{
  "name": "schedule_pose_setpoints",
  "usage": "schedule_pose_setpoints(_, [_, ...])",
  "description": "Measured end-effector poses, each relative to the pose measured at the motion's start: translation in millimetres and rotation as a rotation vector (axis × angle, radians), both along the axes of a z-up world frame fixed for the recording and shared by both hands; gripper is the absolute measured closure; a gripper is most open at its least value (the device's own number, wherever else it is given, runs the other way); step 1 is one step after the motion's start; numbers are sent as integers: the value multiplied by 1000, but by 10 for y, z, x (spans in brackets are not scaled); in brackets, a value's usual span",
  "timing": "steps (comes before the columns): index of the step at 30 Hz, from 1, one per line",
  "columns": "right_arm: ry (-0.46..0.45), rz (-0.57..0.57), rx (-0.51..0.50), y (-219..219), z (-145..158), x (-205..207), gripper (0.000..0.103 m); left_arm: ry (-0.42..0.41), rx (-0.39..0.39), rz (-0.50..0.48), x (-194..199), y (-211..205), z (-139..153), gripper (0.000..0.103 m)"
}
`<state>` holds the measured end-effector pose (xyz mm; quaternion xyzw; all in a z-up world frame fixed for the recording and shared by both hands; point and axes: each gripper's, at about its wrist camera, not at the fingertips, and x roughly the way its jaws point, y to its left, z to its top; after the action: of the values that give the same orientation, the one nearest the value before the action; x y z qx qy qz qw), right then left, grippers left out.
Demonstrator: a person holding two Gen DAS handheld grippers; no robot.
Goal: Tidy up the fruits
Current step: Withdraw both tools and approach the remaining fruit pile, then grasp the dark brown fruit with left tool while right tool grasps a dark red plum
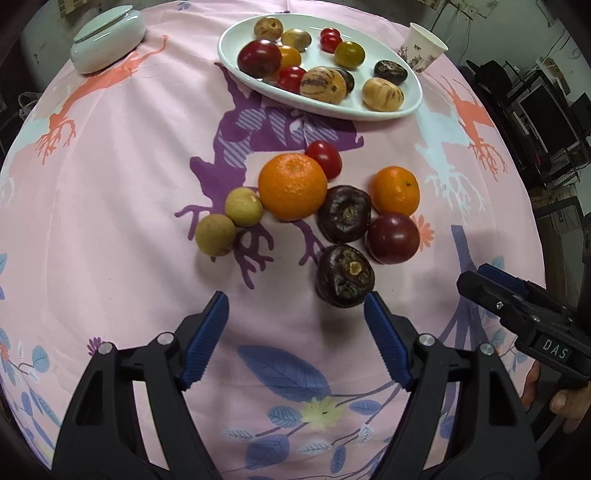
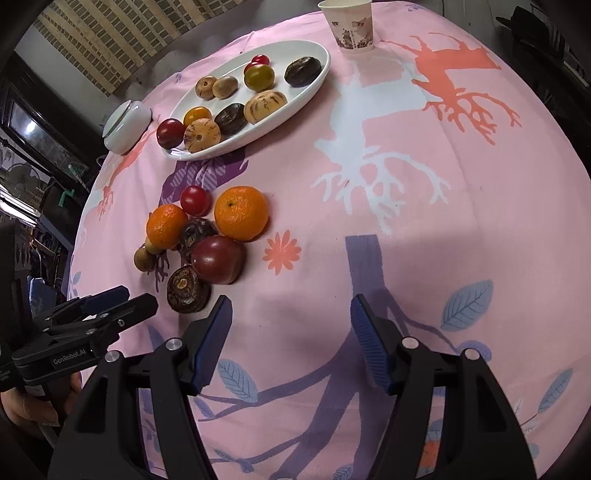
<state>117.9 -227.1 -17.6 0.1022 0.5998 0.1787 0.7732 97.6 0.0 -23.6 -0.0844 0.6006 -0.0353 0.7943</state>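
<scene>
Lying loose on the pink printed tablecloth (image 1: pixel 110 221) was a cluster of fruit: two oranges, the larger (image 1: pixel 292 186) touching a red tomato (image 1: pixel 324 158), two tan longans (image 1: pixel 229 221), two dark wrinkled fruits (image 1: pixel 345 275) and a dark red plum (image 1: pixel 392 238). Behind sat a white oval plate (image 1: pixel 413 107) with more fruit. Left gripper (image 1: pixel 295 306) hovered near the cluster, jaws apart, empty; right gripper (image 2: pixel 291 306) likewise. Paper cup (image 2: pixel 351 26) and lidded white bowl (image 1: pixel 107 37) stood beyond.
</scene>
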Motion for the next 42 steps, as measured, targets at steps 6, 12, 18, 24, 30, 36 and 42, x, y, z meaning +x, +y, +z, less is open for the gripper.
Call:
schedule_pose_setpoints(6, [45, -22, 12, -107, -118, -111, 36, 4, 22, -63, -2, -199, -98, 26])
schedule_pose_setpoints(12, [91, -29, 35, -168, -186, -128, 36, 20, 0, -79, 85, -267, -236, 48])
schedule_pose_setpoints(18, [80, 8, 22, -95, -174, -106, 36, 6, -4, -103, 158, -310, -219, 61])
schedule_pose_setpoints(24, [34, 93, -15, 132, -146, -101, 36, 0, 8, -111, 49, -231, -136, 61])
schedule_pose_setpoints(30, [-20, 202, -45, 474, -134, -36, 36, -10, 22, -94, -99, -18, -71, 61])
schedule_pose_setpoints(36, [-63, 226, -30, 708, -128, 103, 36, 11, -5, -53, -123, 112, -134, 61])
schedule_pose_setpoints(42, [-78, 244, -71, 861, -181, 245, 37, 14, -17, -55, -108, 88, -160, 61])
